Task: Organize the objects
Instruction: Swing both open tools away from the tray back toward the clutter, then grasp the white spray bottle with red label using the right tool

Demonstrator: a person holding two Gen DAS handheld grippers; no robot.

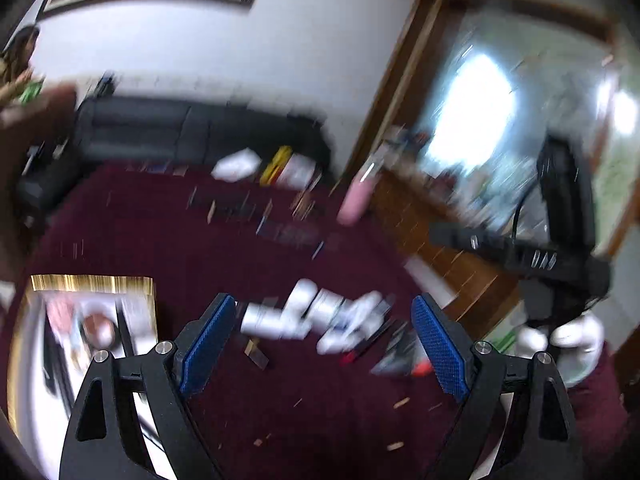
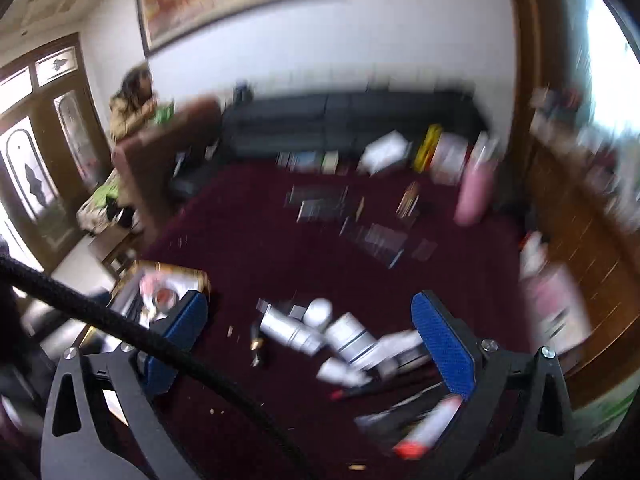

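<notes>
Both views are blurred by motion. A cluster of white and silver cosmetic bottles and jars [image 1: 316,316] lies on a dark red tablecloth [image 1: 200,240]; the cluster also shows in the right wrist view [image 2: 332,336]. Dark pens and a white tube with an orange-red cap [image 2: 428,428] lie beside them. My left gripper [image 1: 324,344] is open and empty, held above the cluster. My right gripper [image 2: 316,340] is open and empty, held above the same cluster. A gold-edged box [image 1: 88,320] with items inside sits at the left; it also shows in the right wrist view [image 2: 164,292].
A pink bottle [image 2: 476,192] stands at the far right of the table. Flat dark cards [image 2: 320,204] lie mid-table. White, yellow and boxed items [image 2: 400,152] line the far edge before a dark sofa [image 2: 340,120]. A black cable [image 2: 132,336] crosses the right view. A person [image 2: 132,100] sits far left.
</notes>
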